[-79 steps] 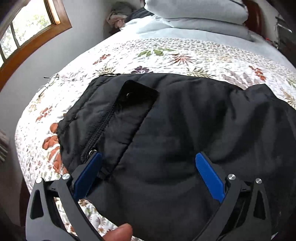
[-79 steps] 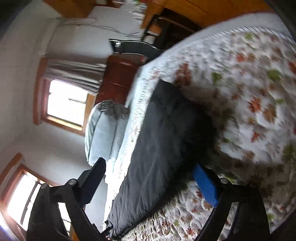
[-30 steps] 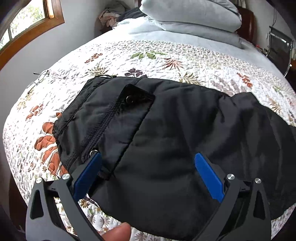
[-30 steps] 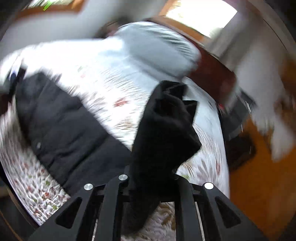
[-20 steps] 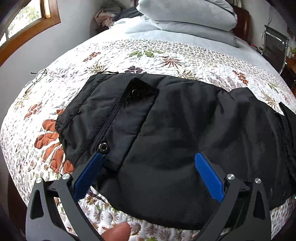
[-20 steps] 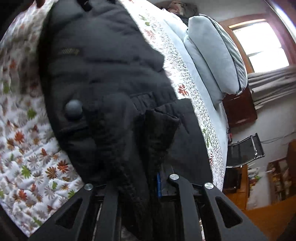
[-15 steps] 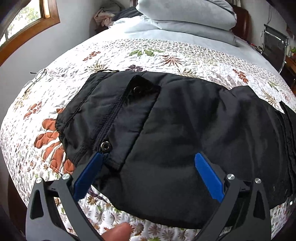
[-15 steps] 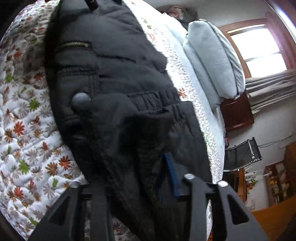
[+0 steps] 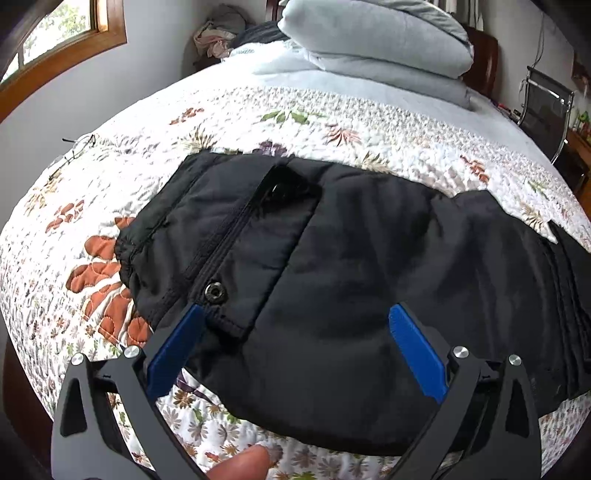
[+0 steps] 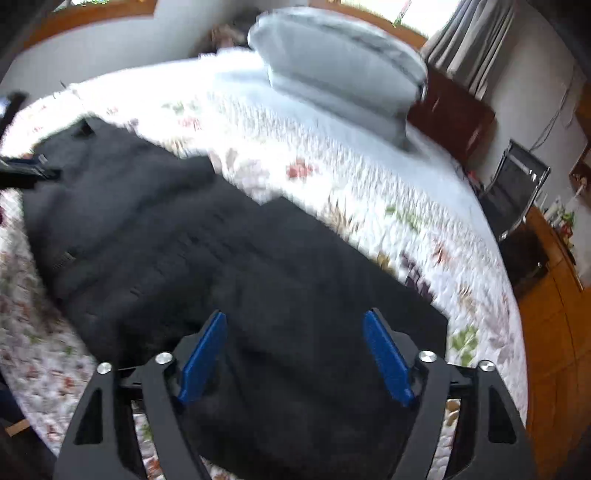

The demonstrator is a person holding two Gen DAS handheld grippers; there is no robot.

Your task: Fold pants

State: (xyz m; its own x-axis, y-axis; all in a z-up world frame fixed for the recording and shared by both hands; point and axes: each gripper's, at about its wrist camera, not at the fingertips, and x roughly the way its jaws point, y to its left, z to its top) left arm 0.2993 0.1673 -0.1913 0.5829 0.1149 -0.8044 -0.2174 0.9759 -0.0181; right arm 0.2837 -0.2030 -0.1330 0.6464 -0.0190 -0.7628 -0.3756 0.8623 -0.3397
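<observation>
Black padded pants lie spread across a floral quilt on a bed, waistband, zipper and snap button to the left. My left gripper hovers open just above the fly area, its blue pads apart with nothing pressed between them. In the blurred right wrist view the pants fill the middle, their folded-over end lying flat. My right gripper hangs over that end, its jaws opening, the blue pads wide apart and clear of the cloth.
Grey pillows are stacked at the head of the bed, with a clothes pile beside them. Eyeglasses lie on the quilt's left edge. A black chair and wooden furniture stand right of the bed. A fingertip shows below.
My right gripper carried the pant leg end over onto the pants, came down and opened, letting the cloth go. The left gripper stayed open over the waistband; the pants shifted slightly.
</observation>
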